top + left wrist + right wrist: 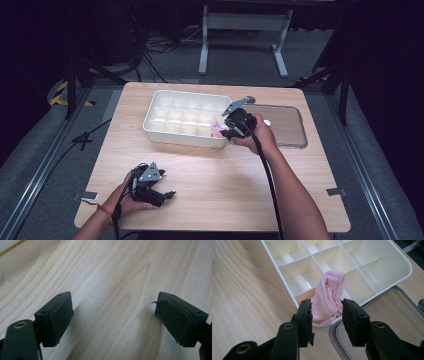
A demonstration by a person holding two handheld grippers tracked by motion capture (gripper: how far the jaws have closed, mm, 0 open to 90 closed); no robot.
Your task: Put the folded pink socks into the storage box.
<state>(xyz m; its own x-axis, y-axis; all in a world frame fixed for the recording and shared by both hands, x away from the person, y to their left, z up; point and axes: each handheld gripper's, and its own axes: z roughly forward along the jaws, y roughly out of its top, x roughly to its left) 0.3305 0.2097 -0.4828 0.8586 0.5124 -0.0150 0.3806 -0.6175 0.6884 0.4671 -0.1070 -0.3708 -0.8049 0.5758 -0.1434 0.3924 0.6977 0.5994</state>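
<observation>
A folded pink cloth (328,296) stands upright in the near right corner compartment of a white divided tray (397,267). In the high view the cloth (217,128) shows at the tray's (160,107) right end. My right gripper (326,303) hovers at that corner, jaws open on either side of the cloth, pads not pressing on it. A hand holds it at the tray's right end (226,132). My left gripper (166,196) rests low over the table's near left, jaws open wide. Between its jaws (113,312) I see bare wood.
A clear plastic lid (282,125) lies flat on the wooden table (215,180) just right of the tray; its edge (397,312) runs under my right jaw. The tray's other compartments hold nothing. A white table frame and cables stand on the floor beyond.
</observation>
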